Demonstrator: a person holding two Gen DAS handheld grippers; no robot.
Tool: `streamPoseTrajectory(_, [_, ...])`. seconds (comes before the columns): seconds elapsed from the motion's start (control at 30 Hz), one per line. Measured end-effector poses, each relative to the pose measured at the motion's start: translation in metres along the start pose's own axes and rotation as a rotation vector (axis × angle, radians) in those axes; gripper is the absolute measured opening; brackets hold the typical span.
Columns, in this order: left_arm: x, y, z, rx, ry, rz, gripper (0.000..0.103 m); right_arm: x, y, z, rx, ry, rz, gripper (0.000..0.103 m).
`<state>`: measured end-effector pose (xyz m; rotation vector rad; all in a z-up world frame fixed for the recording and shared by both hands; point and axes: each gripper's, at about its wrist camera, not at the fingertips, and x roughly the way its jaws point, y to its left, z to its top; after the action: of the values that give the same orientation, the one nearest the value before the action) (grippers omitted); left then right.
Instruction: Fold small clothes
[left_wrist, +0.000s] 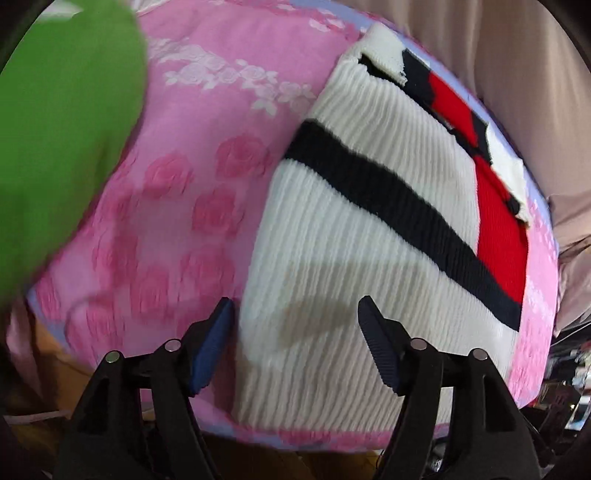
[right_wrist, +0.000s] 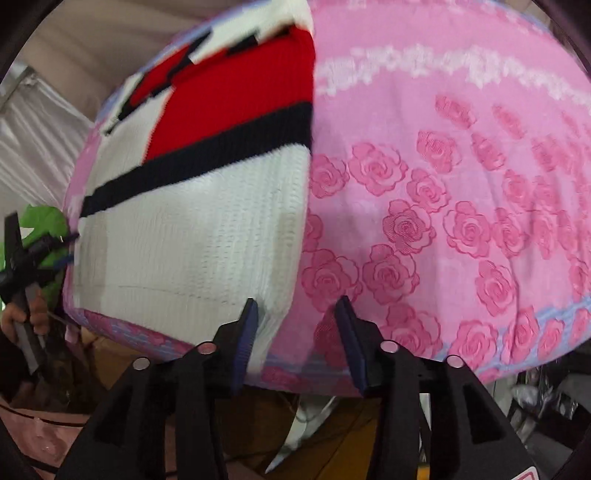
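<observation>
My left gripper and right gripper both hang spread and empty at the near edge of the folded sweater. It lies on the pink cloth, its long axis running away from me; beyond, green fabric.

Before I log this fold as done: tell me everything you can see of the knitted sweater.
The white ribbed-knit sweater has a navy stripe and a red block. It lies flat, folded into a neat rectangle, on the pink rose-patterned cloth. Both grippers hover open at its near edge, apparently not touching it.
</observation>
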<state>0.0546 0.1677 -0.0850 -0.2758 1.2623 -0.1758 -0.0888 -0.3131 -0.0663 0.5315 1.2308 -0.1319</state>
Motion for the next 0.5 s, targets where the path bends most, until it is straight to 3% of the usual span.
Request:
streamPoseTrajectory(0.13, [0.000, -0.009, -0.015, -0.009, -0.066, 0.020, 0.084, 0.005, 0.012, 0.006, -0.043, -0.011, 0.054, 0.066])
streamPoseTrajectory(0.23, [0.005, -0.018, -0.014, -0.030, -0.085, 0.055, 0.081, 0.015, 0.028, 0.015, -0.074, -0.029, 0.093, 0.066])
streamPoseTrajectory(0.27, [0.007, -0.022, -0.012, -0.034, -0.083, 0.078, 0.075, 0.019, 0.034, 0.017, -0.088, -0.039, 0.079, 0.066])
streamPoseTrajectory(0.33, [0.006, -0.024, -0.006, -0.045, -0.075, 0.064, 0.034, 0.023, 0.041, 0.019, -0.112, -0.057, 0.062, 0.058])
streamPoseTrajectory(0.4, [0.002, -0.022, -0.001, -0.088, -0.040, -0.003, 0.015, 0.024, 0.042, 0.023, -0.099, -0.061, 0.044, 0.011])
streamPoseTrajectory(0.5, [-0.022, -0.028, -0.004, -0.074, -0.058, -0.021, 0.009, 0.008, 0.025, 0.031, -0.011, -0.091, 0.104, 0.008])
